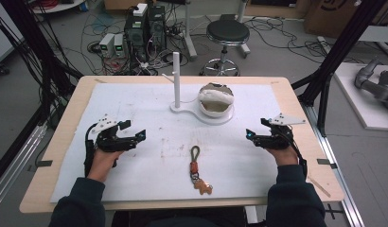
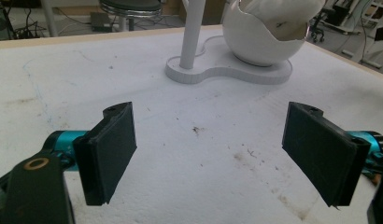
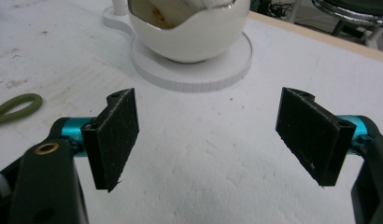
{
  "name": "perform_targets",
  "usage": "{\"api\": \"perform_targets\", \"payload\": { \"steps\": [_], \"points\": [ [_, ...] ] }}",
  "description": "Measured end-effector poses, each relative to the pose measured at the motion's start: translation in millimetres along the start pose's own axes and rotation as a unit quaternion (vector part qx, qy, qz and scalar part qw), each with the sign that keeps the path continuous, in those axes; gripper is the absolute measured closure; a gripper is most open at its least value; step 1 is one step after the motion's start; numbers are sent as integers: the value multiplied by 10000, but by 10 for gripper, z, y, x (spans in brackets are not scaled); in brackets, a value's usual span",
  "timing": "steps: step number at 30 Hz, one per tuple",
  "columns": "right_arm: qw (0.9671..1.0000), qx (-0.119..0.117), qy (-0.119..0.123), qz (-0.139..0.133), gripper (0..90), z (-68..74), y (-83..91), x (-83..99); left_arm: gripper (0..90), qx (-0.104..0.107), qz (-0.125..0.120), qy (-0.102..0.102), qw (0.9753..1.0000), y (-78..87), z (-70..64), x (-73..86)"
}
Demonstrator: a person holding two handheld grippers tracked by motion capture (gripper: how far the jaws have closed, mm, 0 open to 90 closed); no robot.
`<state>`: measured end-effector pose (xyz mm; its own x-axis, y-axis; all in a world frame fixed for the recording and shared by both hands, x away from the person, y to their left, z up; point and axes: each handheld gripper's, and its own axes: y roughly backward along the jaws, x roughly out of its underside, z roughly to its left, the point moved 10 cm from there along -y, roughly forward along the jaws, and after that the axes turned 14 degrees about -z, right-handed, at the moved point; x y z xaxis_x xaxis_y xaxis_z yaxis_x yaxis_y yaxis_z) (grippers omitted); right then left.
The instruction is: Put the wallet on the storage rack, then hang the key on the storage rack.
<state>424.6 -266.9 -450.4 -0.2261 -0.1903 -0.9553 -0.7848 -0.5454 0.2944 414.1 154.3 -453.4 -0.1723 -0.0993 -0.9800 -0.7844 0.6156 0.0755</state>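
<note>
A keychain (image 1: 198, 169) with a green cord loop (image 3: 16, 108), a red clasp and a tan charm lies on the white mat near the front middle. Behind it stands a white stand (image 1: 201, 113) with an upright post (image 1: 176, 79) and a broken-egg-shaped bowl (image 1: 216, 100) holding something white. My left gripper (image 1: 134, 130) hovers over the mat's left side, open and empty, its pads (image 2: 112, 149) wide apart and aimed at the stand (image 2: 227, 70). At the mat's right side my right gripper (image 1: 255, 134) is open too, facing the bowl (image 3: 189, 32).
The white mat (image 1: 135, 101) covers a wooden table (image 1: 69, 109). A black stool (image 1: 227, 35), computer boxes (image 1: 145, 28) and many cables sit on the floor beyond the far edge. Black frame posts stand at both sides.
</note>
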Motion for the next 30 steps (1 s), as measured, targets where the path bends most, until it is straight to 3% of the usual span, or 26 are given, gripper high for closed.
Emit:
{"api": "perform_targets", "payload": {
  "steps": [5, 11, 22, 27, 30],
  "points": [
    [9999, -24, -126, 14, 217, 5, 23, 46, 175, -49, 61, 21, 10000, 11, 2, 15],
    [9999, -5, -95, -70, 217, 21, 56, 20, 178, -43, 70, 87, 9999, 11, -1, 22],
    [9999, -36, -109, 48, 220, 63, -12, 83, 190, -30, 233, 190, 9995, -6, -27, 75],
    [9999, -38, -117, 62, 241, 68, -8, 105, 234, 23, 270, 351, 9990, -34, -141, 83],
    [9999, -60, -75, 47, 247, 77, -5, 100, 330, 180, 282, 371, 9988, -68, -272, 76]
  ]
}}
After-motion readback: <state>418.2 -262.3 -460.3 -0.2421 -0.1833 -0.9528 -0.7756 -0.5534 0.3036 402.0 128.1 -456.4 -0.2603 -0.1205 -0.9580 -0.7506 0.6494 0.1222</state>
